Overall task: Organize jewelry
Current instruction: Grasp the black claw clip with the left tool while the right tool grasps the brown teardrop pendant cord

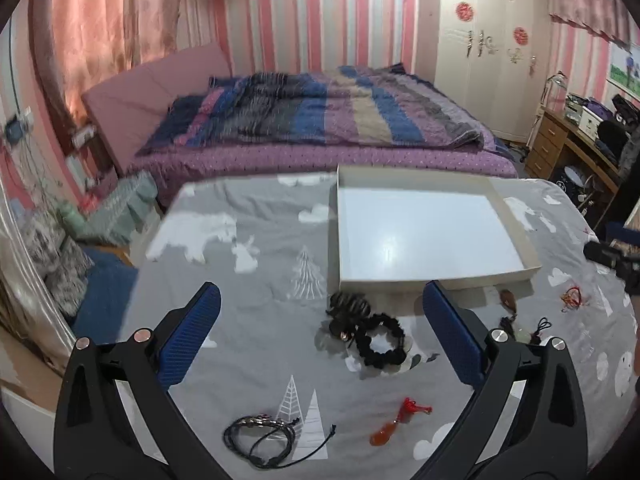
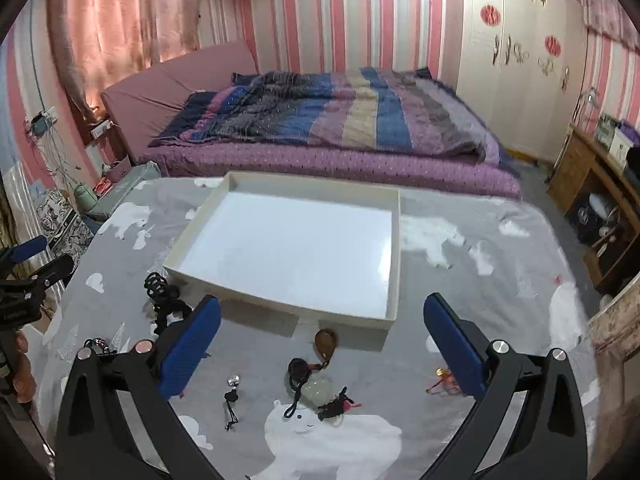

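A grey cloth (image 2: 500,280) printed with white bears is covering the work surface, probably giving the small pieces a soft, plain ground to lie on. The white tray (image 2: 394,248) is sitting empty at its middle, within reach of both tools, so it is likely waiting as the place for the jewelry.

The left gripper (image 1: 320,336) and the right gripper (image 2: 322,338) are both hovering low over the cloth with jaws spread wide, holding nothing, apparently readying for a first pick.

The jewelry is lying loose on the cloth in front of the tray: a black scrunchie (image 1: 380,346) beside a dark hair clip (image 1: 348,306), a coiled black cord bracelet (image 1: 260,436), a red tasselled charm (image 1: 400,420), a brown pendant (image 2: 326,342) just beside the tray wall, a pale stone (image 2: 318,392) and 1 small silver bell (image 2: 233,381).
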Action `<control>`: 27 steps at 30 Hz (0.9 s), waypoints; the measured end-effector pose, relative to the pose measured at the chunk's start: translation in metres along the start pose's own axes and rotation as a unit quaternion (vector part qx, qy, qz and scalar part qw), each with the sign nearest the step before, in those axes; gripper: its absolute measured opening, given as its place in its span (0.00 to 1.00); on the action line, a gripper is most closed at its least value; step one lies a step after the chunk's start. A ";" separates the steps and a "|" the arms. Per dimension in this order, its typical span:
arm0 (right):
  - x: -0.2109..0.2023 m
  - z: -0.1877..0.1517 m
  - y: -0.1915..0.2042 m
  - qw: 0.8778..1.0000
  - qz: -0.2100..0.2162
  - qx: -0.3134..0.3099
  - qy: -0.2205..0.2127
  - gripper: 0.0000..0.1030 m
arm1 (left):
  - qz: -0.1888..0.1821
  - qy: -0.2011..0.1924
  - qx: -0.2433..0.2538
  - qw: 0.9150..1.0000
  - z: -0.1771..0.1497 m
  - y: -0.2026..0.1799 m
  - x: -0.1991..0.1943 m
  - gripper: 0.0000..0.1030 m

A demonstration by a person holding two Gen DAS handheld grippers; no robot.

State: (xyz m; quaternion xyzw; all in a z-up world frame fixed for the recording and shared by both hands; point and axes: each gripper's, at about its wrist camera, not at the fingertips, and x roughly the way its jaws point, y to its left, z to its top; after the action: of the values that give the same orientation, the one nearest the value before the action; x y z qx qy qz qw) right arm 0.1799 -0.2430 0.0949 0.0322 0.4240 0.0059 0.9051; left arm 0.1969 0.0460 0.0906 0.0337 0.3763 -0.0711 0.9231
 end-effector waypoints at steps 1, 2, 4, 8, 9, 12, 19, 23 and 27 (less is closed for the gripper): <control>0.011 -0.006 -0.001 1.000 0.001 0.001 0.016 0.98 | -0.009 0.012 -0.005 1.000 -0.005 0.003 0.011 0.97; 0.022 -0.011 -0.002 1.000 0.000 0.004 0.031 0.98 | -0.011 0.020 -0.006 1.000 -0.008 0.005 0.018 0.97; 0.036 -0.018 -0.004 0.999 0.001 0.010 0.050 0.98 | -0.006 0.036 -0.008 0.999 -0.012 0.008 0.035 0.97; 0.056 -0.029 -0.001 0.997 -0.004 0.004 0.072 0.97 | -0.008 0.052 -0.017 0.998 -0.021 0.016 0.057 0.97; 0.060 -0.031 0.000 0.997 -0.008 0.000 0.076 0.97 | -0.007 0.055 -0.015 0.998 -0.023 0.015 0.061 0.97; 0.071 -0.035 0.005 0.996 -0.013 -0.014 0.091 0.97 | 0.000 0.067 -0.004 0.998 -0.027 0.012 0.073 0.97; 0.099 -0.042 0.010 0.989 -0.030 -0.043 0.139 0.88 | -0.002 0.103 0.044 0.994 -0.030 -0.002 0.095 0.97; 0.114 -0.049 0.013 0.984 -0.023 -0.054 0.167 0.77 | 0.006 0.108 0.080 0.991 -0.029 -0.013 0.105 0.95; 0.123 -0.052 0.012 0.980 -0.018 -0.054 0.188 0.68 | 0.000 0.117 0.090 0.989 -0.021 -0.014 0.117 0.85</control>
State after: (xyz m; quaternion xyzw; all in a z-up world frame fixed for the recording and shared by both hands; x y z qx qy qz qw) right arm 0.2195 -0.2235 -0.0318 -0.0259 0.5865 0.0189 0.8093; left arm 0.2628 0.0224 -0.0064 0.1248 0.4735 -0.0999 0.8661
